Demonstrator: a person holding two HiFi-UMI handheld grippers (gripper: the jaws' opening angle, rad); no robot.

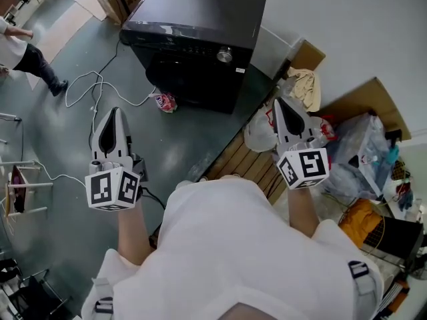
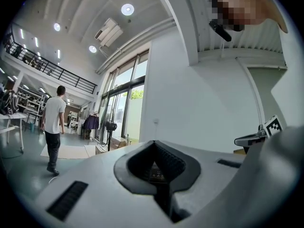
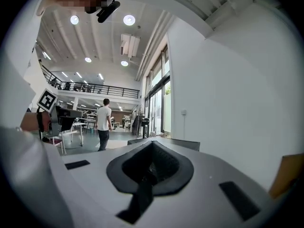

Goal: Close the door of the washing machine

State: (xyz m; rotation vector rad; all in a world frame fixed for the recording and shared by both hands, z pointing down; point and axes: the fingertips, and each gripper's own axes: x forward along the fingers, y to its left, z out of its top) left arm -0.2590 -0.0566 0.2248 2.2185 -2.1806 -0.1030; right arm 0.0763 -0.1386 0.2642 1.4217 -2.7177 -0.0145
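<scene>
No words or numbers can be read. The washing machine (image 1: 197, 19), at 12 o'clock, has white print on its panel, too small to read.

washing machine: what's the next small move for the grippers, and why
Probably bring both grippers forward toward the front of the washing machine. The left gripper and the right gripper are both shut with nothing between their jaws, and both are held well short of the machine, touching nothing. The head view does not show whether the machine stands open, so getting closer first seems sensible.
</scene>
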